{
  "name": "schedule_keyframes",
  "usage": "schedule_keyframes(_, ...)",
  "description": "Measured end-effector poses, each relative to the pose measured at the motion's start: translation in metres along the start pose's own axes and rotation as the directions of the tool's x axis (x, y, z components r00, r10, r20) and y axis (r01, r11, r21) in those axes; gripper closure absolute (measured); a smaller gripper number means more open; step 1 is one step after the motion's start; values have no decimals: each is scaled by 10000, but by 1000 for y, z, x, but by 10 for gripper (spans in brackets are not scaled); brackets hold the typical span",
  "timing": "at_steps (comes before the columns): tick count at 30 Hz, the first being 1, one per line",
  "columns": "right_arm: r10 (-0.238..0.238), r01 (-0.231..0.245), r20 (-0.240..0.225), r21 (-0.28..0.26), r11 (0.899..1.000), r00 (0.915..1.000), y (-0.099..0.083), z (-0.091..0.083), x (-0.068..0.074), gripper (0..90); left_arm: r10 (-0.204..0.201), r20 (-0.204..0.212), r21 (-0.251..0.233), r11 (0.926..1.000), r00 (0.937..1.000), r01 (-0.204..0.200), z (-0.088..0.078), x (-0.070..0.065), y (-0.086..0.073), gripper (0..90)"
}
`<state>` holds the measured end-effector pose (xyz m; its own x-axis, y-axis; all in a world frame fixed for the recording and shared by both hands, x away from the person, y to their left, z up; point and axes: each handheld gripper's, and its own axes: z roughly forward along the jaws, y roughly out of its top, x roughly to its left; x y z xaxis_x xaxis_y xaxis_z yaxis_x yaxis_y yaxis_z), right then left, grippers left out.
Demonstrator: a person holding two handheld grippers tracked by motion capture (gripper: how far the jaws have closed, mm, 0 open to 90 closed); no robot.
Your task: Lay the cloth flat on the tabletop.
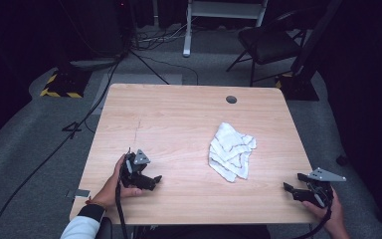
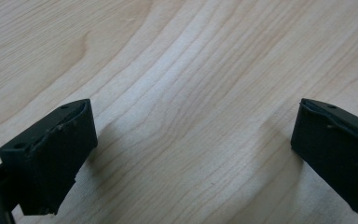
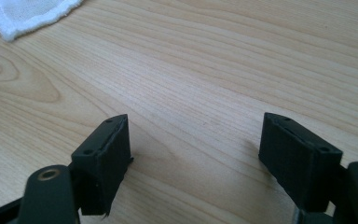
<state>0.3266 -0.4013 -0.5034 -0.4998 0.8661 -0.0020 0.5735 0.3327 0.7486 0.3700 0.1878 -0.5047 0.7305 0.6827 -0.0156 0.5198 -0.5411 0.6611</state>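
Loosely crumpled white cloth (image 1: 231, 151) on smooth woodgrain table (image 1: 179, 119)

Light wooden table (image 1: 179, 129) is sitting on grey carpet (image 1: 35, 149); a round dark cable hole (image 1: 231, 99) is showing near its far right edge. A black folding chair (image 1: 268, 42) is standing beyond the table, to the right. A white frame leg (image 1: 187, 30) is rising just left of the chair. A black stand base with yellow-black hazard stripes (image 1: 62, 84) is resting at far left. Black cables (image 1: 59, 144) are trailing across the carpet along the table's left side. A small grey tape patch (image 1: 82, 193) is lying by the near left corner.
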Motion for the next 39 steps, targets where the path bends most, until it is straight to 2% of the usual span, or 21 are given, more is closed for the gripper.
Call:
schedule_keyframes(2,-2,2,2,-1,10000,10000,0,0,0,250,221,101,9,9998,9997,-221,0,1,0,4)
schedule_keyframes(9,20,-20,74,10,10000,10000,1,1,1,245,208,123,2,9998,9997,-208,0,1,0,5)
schedule_keyframes(12,-194,195,-57,107,9998,9998,4,2,1,270,224,120,-6,9997,9997,-224,0,1,0,5)
schedule_keyframes(13,-523,522,67,44,9986,9986,5,2,2,306,212,125,4,9998,9997,-213,0,1,0,5)
schedule_keyframes(14,-737,737,187,-1,9973,9971,9,2,3,315,231,119,-5,9997,9997,-231,0,1,0,5)
schedule_keyframes(19,-1357,1331,-367,-645,9890,9901,51,-6,16,325,230,138,4,9997,9996,-230,0,1,0,5)
schedule_keyframes(21,-1696,1663,-428,-715,9835,9846,69,-4,25,332,178,154,7,9998,9997,-178,0,0,0,5)
schedule_keyframes(22,-1807,1746,-641,-911,9804,9814,76,-3,30,346,159,155,-6,9999,9998,-159,0,-1,0,5)
schedule_keyframes(23,-1955,1852,-930,-1090,9766,9763,82,-1,34,349,184,143,-19,9998,9997,-184,0,-1,0,5)
schedule_keyframes(25,-2063,1930,-1057,-1239,9734,9728,93,8,44,362,183,138,-8,9998,9997,-183,0,-2,0,4)
schedule_keyframes(26,-2063,1930,-1057,-1239,9734,9728,93,8,44,362,183,138,-8,9998,9997,-183,0,-2,0,4)
schedule_keyframes(27,-2177,2039,-1226,-1160,9721,9683,99,21,54,380,167,140,-9,9999,9998,-167,0,-2,0,4)
schedule_keyframes(28,-2177,2039,-1226,-1160,9721,9683,99,21,54,380,167,140,-9,9999,9998,-167,0,-2,0,4)
schedule_keyframes(29,-2392,2267,-1343,-1020,9686,9616,101,33,63,390,182,131,2,9998,9997,-182,0,-2,0,4)
schedule_keyframes(30,-2392,2267,-1343,-1020,9686,9616,101,33,63,390,182,131,2,9998,9997,-182,0,-2,0,4)
schedule_keyframes(32,-2497,2409,-1580,-724,9678,9554,99,48,71,403,172,127,-5,9999,9998,-172,0,-2,0,4)
schedule_keyframes(34,-2450,2364,-1687,-697,9692,9547,98,53,73,408,169,151,22,9999,9997,-170,0,-2,0,3)
schedule_keyframes(35,-2515,2460,-1872,-528,9678,9496,95,61,78,413,76,101,22,10000,9999,-76,2,-2,2,3)
schedule_keyframes(38,-2575,2542,-2058,-431,9662,9441,92,68,83,425,-1,60,-8,10000,10000,1,5,-3,5,1)
schedule_keyframes(39,-2736,2705,-2114,-439,9617,9383,88,73,87,441,7,101,24,10000,9999,-7,6,-3,6,1)
